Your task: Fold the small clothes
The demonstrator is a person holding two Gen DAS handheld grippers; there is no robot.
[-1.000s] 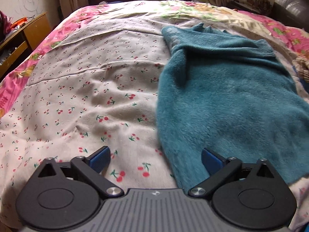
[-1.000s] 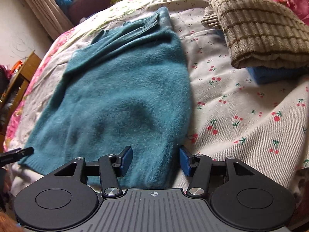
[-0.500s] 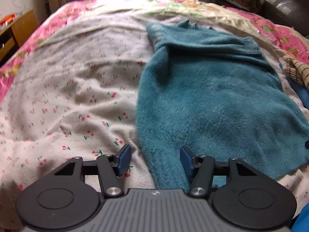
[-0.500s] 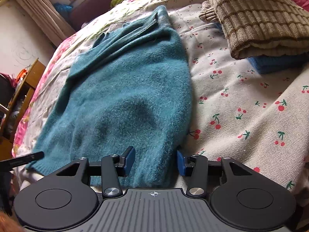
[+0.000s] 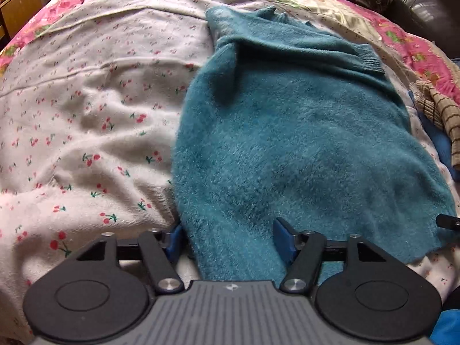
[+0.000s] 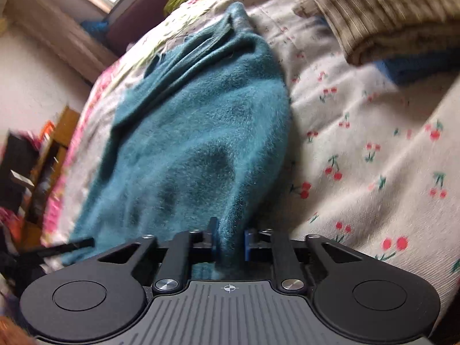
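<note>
The teal sweater [image 5: 287, 143] lies spread on the bed [image 5: 86, 132], its hem at the near edge, over a cherry-print sheet with a pink floral border. The right gripper [image 6: 230, 241] has just pinched shut on a bunched fold of the hem. The left gripper [image 5: 227, 238] has been closing too, its jaws astride the hem's other corner, not visibly squeezing. A folded brown knit [image 6: 382, 14] sits toward the right side; a wooden cabinet [image 6: 54, 155] stands off the left.

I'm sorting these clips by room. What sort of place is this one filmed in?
Most likely a bedroom: a teal sweater lies on a bed with a cherry-print cover, folded clothes sit stacked beside it, and a curtain hangs by a window.
</note>
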